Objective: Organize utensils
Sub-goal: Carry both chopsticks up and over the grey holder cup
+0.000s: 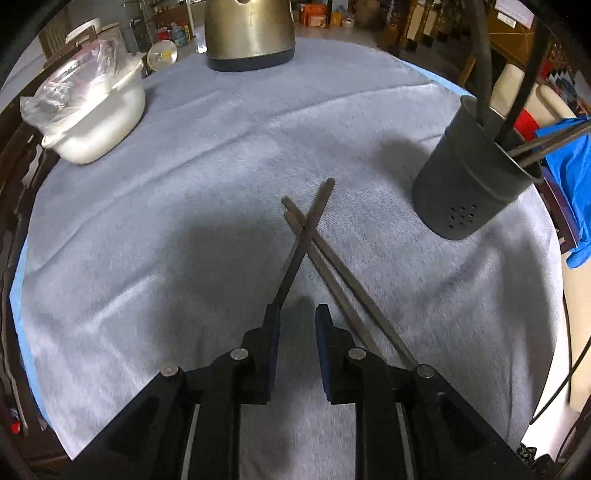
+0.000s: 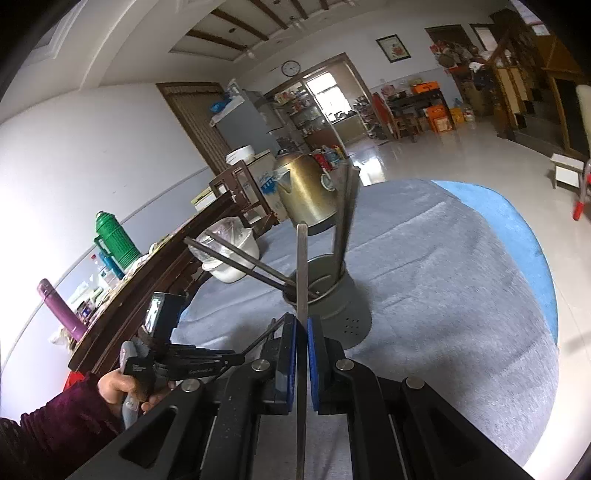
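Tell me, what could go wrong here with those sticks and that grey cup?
The chopsticks on the cloth lie crossed, so the left gripper, its jaws slightly apart, may catch only one or knock them askew. The right gripper pinches one chopstick upright near the utensil holder; already crowded with leaning sticks, it might tip if bumped.

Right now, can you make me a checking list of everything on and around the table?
Surface: grey-blue cloth, wrinkled, over a round table.
Job's things: three chopsticks crossed on the cloth; dark holder upright with utensils standing inside; one chopstick held upright.
Clutter: gold kettle; white pot with a plastic bag on top.
Grippers: left tool open over the crossed chopsticks, nothing pinched; right tool shut on the upright chopstick.
Cables: thin black cable at the right edge.
Surroundings: blue cloth on a chair, green flask, wall clock.
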Available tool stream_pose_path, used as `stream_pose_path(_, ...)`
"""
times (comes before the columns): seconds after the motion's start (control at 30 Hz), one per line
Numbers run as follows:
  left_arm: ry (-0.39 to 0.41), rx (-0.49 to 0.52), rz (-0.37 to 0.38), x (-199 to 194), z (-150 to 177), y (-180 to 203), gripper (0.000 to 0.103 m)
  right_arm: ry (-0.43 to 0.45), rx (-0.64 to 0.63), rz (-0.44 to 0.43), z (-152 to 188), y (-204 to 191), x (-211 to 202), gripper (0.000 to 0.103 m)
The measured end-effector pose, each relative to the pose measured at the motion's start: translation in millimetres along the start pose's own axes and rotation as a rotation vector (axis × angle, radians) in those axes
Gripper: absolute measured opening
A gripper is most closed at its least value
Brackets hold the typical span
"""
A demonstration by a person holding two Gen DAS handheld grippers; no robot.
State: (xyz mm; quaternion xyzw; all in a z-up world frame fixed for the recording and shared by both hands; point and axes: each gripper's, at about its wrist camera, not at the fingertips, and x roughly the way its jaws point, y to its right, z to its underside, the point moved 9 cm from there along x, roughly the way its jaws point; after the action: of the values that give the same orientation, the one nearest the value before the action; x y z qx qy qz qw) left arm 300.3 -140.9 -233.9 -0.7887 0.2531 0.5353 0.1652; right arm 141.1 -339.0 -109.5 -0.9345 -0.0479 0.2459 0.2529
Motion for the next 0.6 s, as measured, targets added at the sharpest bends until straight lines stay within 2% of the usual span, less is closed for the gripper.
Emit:
stream_pose_path(0.17,0.006,0.008,0.027,5.1,-11.1,2.7,0.020,-0.003,0.012,0.005,0.5,4.3,2.6,0.006)
stream_pose_path(0.23,0.014,0.007,0.043,5.7,-14.1,3.4,0.014,-0.007,0.015,0.004,0.5,3.7,4.6,0.006)
stream_pose_path(0.27,0.012,0.004,0.049,6.9,-15.0,3.7,0.007,-0.008,0.015,0.007,0.2,2.9,5.6,0.006)
stream_pose_path(0.33,0.010,-0.013,0.046,6.9,-13.9,3.1,0.006,-0.009,0.014,0.008,-0.7,1.9,6.8,0.006)
stream_pose_path(0.47,0.006,-0.103,0.050,5.6,-5.2,-6.3,0.002,-0.009,0.010,0.011,-0.7,-0.1,7.2,0.006)
stream_pose_path(0.6,-0.003,-0.261,0.060,-5.5,16.8,-23.2,0.002,-0.019,-0.005,0.008,2.8,-8.0,11.4,0.006)
